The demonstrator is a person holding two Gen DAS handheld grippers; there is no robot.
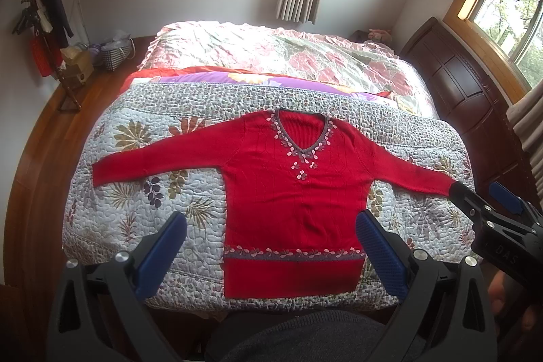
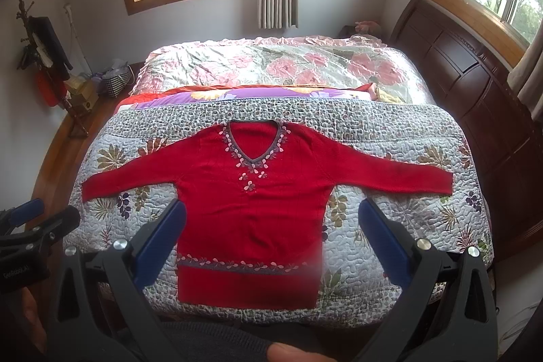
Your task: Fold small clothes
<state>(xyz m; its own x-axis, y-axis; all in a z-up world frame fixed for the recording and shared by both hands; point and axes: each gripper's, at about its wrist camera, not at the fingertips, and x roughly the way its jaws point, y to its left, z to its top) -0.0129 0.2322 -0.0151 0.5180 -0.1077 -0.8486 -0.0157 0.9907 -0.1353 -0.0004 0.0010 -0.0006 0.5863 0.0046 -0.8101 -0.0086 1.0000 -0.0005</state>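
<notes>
A red V-neck sweater (image 1: 288, 185) lies flat and face up on the quilted bedspread (image 1: 135, 192), both sleeves spread sideways, hem toward me. Beaded petals trim its neckline and hem. My left gripper (image 1: 271, 233) hovers open above the sweater's lower body, touching nothing. In the right wrist view the same sweater (image 2: 251, 206) fills the middle, and my right gripper (image 2: 271, 226) is open over its lower half, empty. The right gripper (image 1: 482, 195) also shows at the right edge of the left wrist view, near the right sleeve cuff. The left gripper (image 2: 44, 212) appears at the left edge of the right wrist view.
A folded purple and orange blanket (image 1: 237, 78) and a pink floral duvet (image 1: 271, 50) lie farther back on the bed. A dark wooden headboard (image 1: 458, 83) runs along the right. A coat rack (image 1: 44, 33) and baskets (image 1: 115, 53) stand on the wooden floor at left.
</notes>
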